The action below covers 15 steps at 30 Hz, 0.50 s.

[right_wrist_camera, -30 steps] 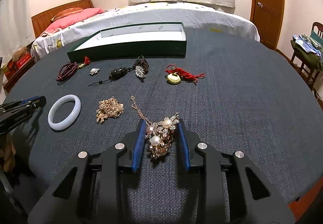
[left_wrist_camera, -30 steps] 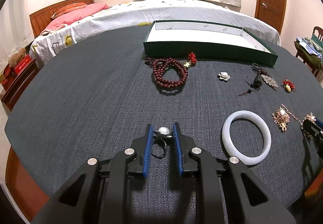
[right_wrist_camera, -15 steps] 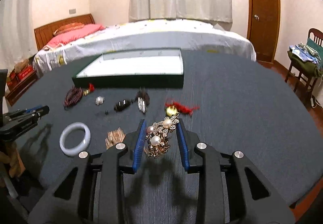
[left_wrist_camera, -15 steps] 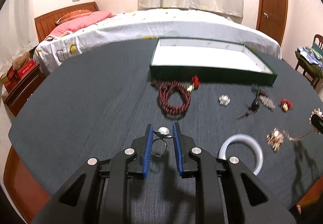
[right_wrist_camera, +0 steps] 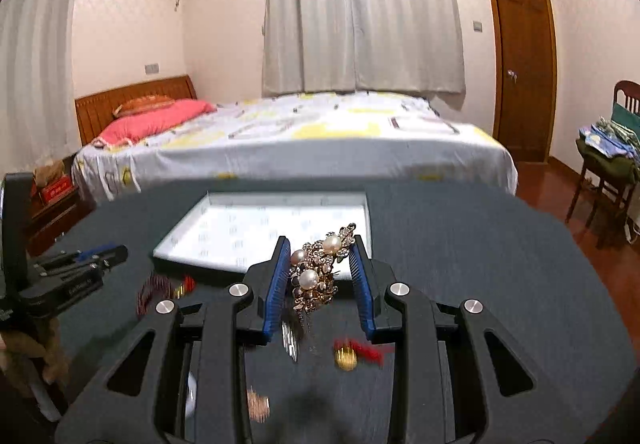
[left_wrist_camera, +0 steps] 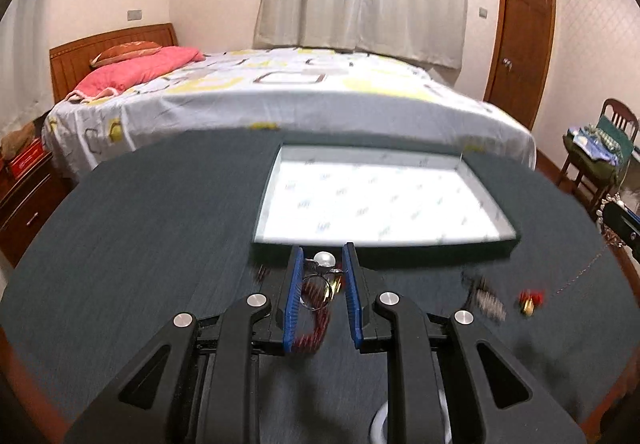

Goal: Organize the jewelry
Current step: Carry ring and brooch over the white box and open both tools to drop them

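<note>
My left gripper (left_wrist_camera: 321, 264) is shut on a pearl ring (left_wrist_camera: 323, 261) and holds it in the air just short of the green box's near wall. The green box with a white lining (left_wrist_camera: 372, 204) lies open ahead. My right gripper (right_wrist_camera: 320, 256) is shut on a gold pearl brooch (right_wrist_camera: 316, 274) with a chain hanging down, held above the table in front of the same box (right_wrist_camera: 260, 228). The left gripper also shows at the left of the right wrist view (right_wrist_camera: 80, 260).
On the dark cloth table (left_wrist_camera: 140, 228) lie red prayer beads (right_wrist_camera: 154, 290), a red-tasselled gold charm (right_wrist_camera: 352, 356), a dark pendant (left_wrist_camera: 486, 298), a gold necklace (right_wrist_camera: 258, 406) and a white bangle (left_wrist_camera: 380, 424). A bed (left_wrist_camera: 280, 96) stands beyond the table, a chair (left_wrist_camera: 600, 156) at the right.
Both grippers have risen off the table with their pieces and moved forward toward the box. The jewelry on the table now lies below and behind the fingertips.
</note>
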{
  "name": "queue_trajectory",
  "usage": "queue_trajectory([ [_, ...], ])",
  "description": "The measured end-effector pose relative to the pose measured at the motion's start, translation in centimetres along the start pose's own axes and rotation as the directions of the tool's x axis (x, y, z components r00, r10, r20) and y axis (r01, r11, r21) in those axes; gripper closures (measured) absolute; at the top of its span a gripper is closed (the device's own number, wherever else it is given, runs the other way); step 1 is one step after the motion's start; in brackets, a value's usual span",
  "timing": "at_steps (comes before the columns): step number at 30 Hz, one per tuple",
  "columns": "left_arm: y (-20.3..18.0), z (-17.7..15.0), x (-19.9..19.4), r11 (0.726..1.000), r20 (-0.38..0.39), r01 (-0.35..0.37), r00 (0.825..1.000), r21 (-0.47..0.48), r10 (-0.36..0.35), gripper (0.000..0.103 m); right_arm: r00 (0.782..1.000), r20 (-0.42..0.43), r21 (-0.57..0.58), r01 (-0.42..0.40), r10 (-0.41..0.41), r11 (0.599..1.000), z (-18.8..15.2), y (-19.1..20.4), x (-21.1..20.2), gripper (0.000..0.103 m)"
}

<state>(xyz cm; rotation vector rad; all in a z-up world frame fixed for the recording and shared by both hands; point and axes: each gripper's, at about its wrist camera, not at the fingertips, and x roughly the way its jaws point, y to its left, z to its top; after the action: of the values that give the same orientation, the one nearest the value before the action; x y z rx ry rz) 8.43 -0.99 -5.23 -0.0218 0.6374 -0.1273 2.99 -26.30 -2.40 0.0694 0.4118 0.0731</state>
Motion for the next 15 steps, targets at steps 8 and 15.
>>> queue_trajectory([
  [8,-1.6,5.8,3.7,1.0,0.07,0.026,0.997,0.011,-0.027,0.082,0.998,0.051,-0.001,-0.023,0.023,1.0,4.9,-0.3,5.0,0.073],
  [15,-2.4,7.1,9.1,1.0,0.036,0.022,0.999,0.015,-0.023,0.082,0.999,0.032,0.0,-0.03,0.03,1.0,5.3,-0.8,10.0,0.073],
])
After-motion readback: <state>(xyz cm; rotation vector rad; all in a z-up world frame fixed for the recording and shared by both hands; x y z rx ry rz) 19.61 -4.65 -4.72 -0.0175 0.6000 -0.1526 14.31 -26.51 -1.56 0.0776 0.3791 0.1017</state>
